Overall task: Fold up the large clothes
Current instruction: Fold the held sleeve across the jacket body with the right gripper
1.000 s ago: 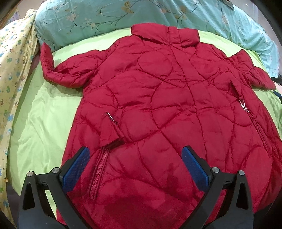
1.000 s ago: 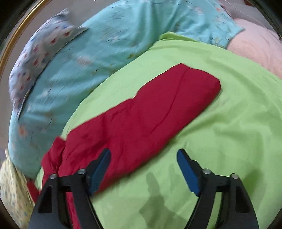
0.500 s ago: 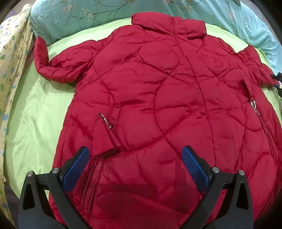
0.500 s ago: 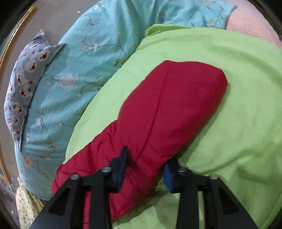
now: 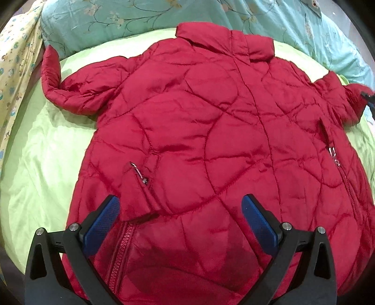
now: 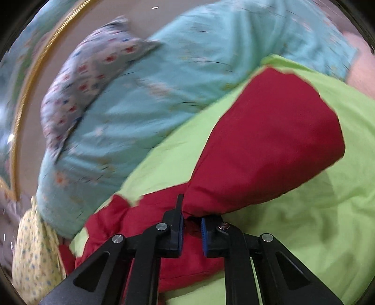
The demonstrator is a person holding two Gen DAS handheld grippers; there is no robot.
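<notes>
From the left wrist camera, a red quilted jacket (image 5: 211,140) lies spread flat, collar away from the lens, on a lime-green sheet (image 5: 42,164). Its hem sits nearest the camera. One sleeve (image 5: 70,93) stretches out to the picture's left, with the cuff bent upward against a turquoise floral quilt (image 5: 117,21). A yellow patterned cloth (image 5: 14,58) runs down the picture's left edge. The left gripper (image 5: 180,223) hangs over the hem with its jaws spread wide, the blue pads (image 5: 103,225) clear of the fabric and nothing between them.

From the right wrist camera, blurred by motion, the jacket's other sleeve (image 6: 269,145) rises off the green sheet (image 6: 316,234). The right gripper (image 6: 191,231) pinches a gathered fold of it. Its jaws are closing, with red fabric bunched between the blue pads (image 6: 204,232) and the cuff end standing up ahead of them. Behind lie the turquoise quilt (image 6: 164,82) and a grey pillow with red and blue print (image 6: 89,77). A gold-coloured frame edge (image 6: 30,93) curves at the picture's left.
</notes>
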